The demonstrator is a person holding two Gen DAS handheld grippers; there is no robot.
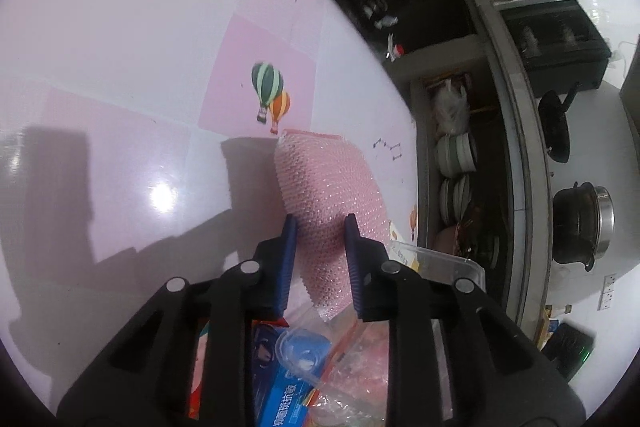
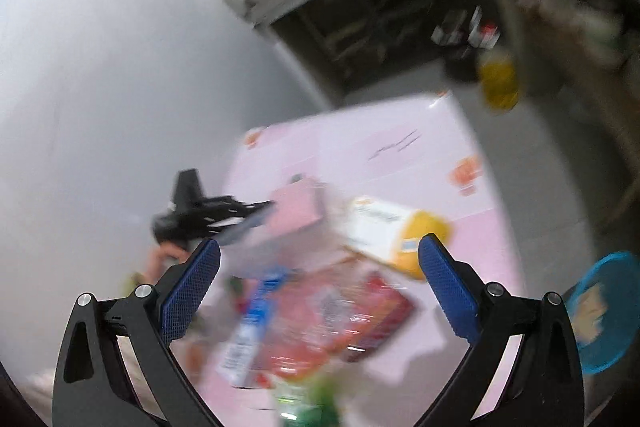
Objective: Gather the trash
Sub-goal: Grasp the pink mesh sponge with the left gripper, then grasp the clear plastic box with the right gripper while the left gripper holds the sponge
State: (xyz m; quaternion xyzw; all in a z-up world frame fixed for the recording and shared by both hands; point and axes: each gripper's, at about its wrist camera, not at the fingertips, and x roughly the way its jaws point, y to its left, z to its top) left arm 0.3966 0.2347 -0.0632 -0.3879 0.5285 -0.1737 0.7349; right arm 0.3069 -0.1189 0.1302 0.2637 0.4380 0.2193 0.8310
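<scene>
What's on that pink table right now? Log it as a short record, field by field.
surface: pink table with balloon stickers
left gripper: fingers on either side of a pink bubble wrap sheet; contact unclear
right gripper: open wide, holding nothing, above the trash pile
trash under left gripper: blue box, clear plastic bag, clear plastic tray
trash in right view: white and yellow box, red packet; view blurred
background: kitchen counter with a pot
</scene>
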